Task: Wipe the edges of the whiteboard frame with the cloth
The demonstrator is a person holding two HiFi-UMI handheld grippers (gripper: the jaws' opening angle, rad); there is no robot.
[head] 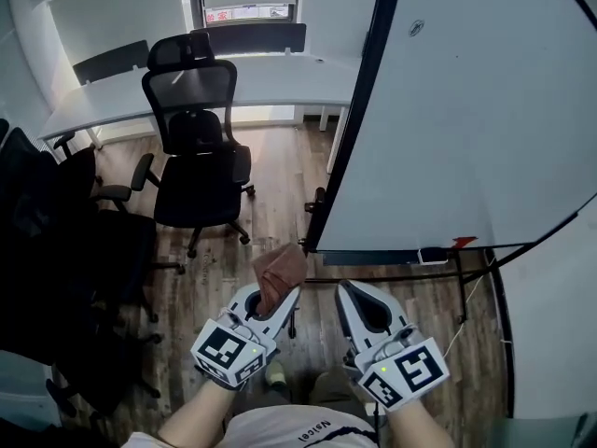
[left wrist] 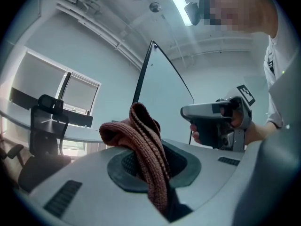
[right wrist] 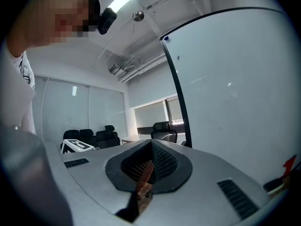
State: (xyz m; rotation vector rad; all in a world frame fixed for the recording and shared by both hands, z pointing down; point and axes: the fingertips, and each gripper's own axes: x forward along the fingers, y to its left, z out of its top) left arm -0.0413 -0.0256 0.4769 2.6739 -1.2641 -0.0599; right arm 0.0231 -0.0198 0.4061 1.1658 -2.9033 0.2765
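The whiteboard (head: 466, 110) stands at the right, and its black frame edge (head: 359, 101) runs down to a bottom corner just ahead of my hands. A brown knitted cloth (head: 280, 273) sticks up out of my left gripper (head: 277, 299), which is shut on it close to that corner. In the left gripper view the cloth (left wrist: 143, 145) folds over between the pads, with the board (left wrist: 164, 107) behind it. My right gripper (head: 353, 292) is beside the left one, below the board's lower edge. Its jaws are shut with nothing in them, as the right gripper view shows (right wrist: 149, 166).
A black office chair (head: 196, 147) stands on the wood floor left of the board, in front of a white desk (head: 261, 77). More dark chairs (head: 56, 231) fill the left side. The board's stand bar (head: 401, 273) and a red item (head: 464, 243) on its tray lie under the lower edge.
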